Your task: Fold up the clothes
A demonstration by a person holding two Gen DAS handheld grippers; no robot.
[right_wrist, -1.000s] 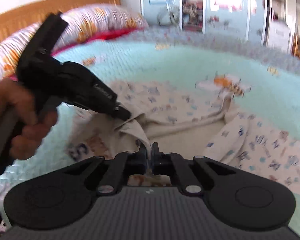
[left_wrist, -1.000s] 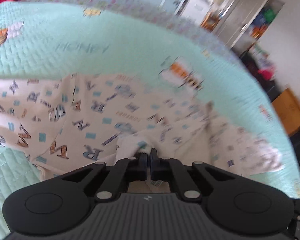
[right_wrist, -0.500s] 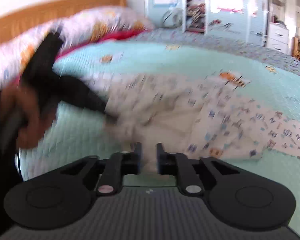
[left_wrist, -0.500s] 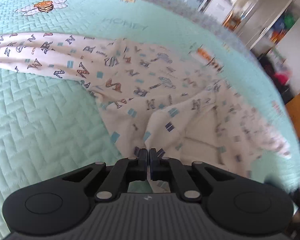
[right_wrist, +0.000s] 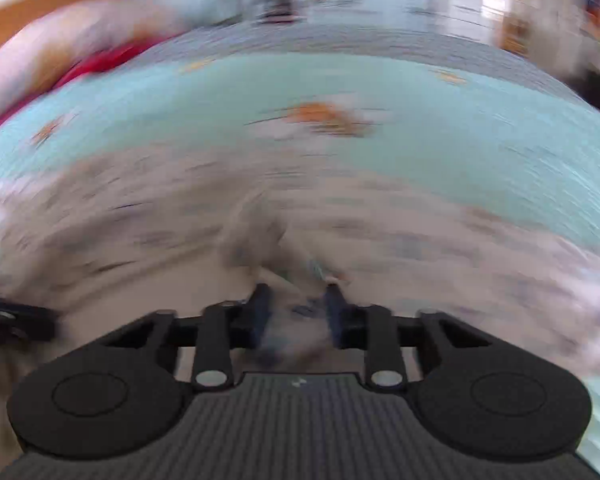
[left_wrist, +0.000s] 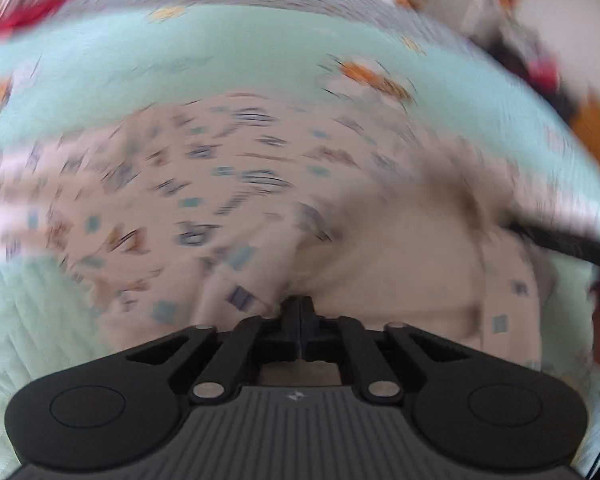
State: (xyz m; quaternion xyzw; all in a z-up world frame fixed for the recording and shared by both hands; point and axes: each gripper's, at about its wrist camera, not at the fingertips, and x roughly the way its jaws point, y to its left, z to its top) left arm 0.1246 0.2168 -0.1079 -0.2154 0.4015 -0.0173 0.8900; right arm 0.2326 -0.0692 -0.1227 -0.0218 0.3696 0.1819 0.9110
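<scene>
Left gripper [left_wrist: 301, 312] pinched on printed garment [left_wrist: 220, 184]; right gripper [right_wrist: 296, 300] wide, cloth between fingers. Mid-fold on quilt [right_wrist: 380, 92]; right needs regrip.

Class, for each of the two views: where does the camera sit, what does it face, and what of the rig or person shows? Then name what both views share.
Left wrist: behind the left gripper, shut on the letter-print garment; the other gripper's dark tip enters at right.
Right wrist: behind the right gripper, open over the garment.
Shared: garment, mint quilt, both blurred.
</scene>
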